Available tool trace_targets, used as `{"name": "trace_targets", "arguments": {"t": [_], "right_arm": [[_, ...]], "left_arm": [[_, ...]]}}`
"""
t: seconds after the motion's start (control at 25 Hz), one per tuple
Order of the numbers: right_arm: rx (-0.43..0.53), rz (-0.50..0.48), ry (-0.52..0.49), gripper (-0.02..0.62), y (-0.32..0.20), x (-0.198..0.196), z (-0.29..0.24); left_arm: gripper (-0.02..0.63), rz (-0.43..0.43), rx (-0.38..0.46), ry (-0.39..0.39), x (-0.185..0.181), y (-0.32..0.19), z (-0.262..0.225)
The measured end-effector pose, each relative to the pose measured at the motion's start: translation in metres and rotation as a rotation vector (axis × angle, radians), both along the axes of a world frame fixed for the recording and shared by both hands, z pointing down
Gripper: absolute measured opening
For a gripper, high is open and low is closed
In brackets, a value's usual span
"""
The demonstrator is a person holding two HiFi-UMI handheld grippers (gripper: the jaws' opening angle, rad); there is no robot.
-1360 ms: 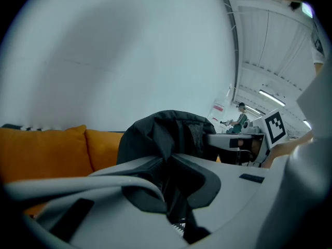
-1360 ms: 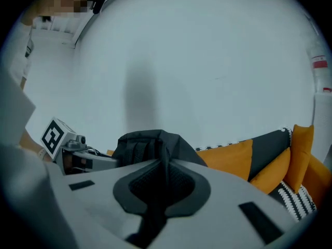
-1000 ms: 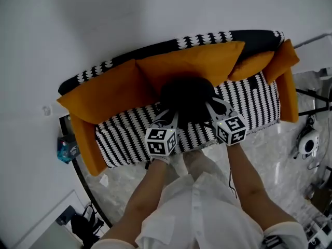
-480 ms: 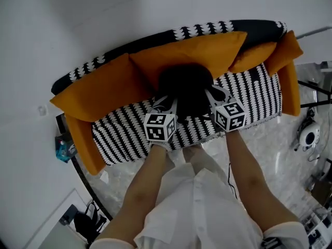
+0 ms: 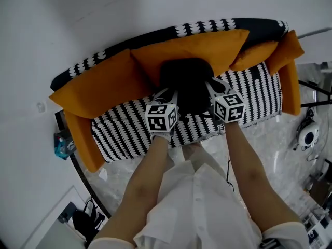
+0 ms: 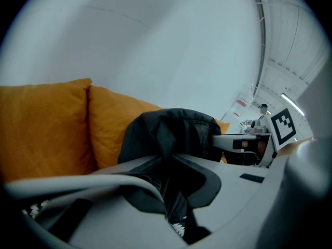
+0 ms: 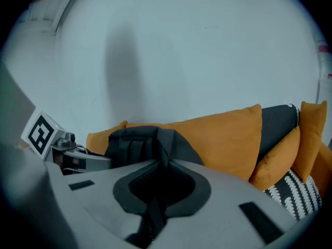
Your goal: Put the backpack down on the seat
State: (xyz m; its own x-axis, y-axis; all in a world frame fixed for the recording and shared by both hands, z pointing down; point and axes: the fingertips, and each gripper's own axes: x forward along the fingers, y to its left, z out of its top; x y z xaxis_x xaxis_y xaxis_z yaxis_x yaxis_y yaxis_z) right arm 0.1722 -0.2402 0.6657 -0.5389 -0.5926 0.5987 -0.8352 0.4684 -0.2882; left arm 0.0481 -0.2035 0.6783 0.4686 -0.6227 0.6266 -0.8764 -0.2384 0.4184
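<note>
Backpack (image 5: 185,83), black and soft, stands upright at the middle of the sofa (image 5: 249,25). It leans against the sofa's orange back cushions (image 5: 104,90), above the black-and-white striped seat (image 5: 124,134). I cannot tell whether its base presses on the seat or hangs just above it.

I see the left gripper (image 5: 168,95) reaching in from the sofa's front edge to the backpack's left side. In the left gripper view its jaws are drawn together, pinching a fold of the bag's dark fabric that runs down between them. The bag's rounded top rises just beyond the jaws, with the back cushions behind it.

The right gripper (image 5: 211,88) comes in the same way from the sofa's front edge, on the backpack's right side. In the right gripper view its jaws are closed, all but touching, on a dark strap (image 7: 151,217) of the bag, which hangs down through the narrow gap between them.

Two smaller orange cushions (image 5: 259,56) lie at the sofa's right end. The person's bare forearms (image 5: 148,180) stretch from a white shirt (image 5: 202,211) toward the sofa's front edge, over a pale marbled floor (image 5: 259,144).
</note>
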Motion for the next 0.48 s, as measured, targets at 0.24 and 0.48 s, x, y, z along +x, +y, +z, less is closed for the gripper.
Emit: {"name": "trace_targets", "arguments": {"t": [0.24,0.48], "right_arm": [[-0.019,0.018,0.025,0.028,-0.0084,-0.0010,0.0063],[-0.035,0.034,0.039,0.028,-0.0096,-0.0021,0.0088]], "left_arm": [[0.048,0.008,-0.022,-0.010,-0.0026,-0.0094,0.0066],[0.048,0.020,-0.028,-0.012,-0.0045,-0.0107,0.0088]]}}
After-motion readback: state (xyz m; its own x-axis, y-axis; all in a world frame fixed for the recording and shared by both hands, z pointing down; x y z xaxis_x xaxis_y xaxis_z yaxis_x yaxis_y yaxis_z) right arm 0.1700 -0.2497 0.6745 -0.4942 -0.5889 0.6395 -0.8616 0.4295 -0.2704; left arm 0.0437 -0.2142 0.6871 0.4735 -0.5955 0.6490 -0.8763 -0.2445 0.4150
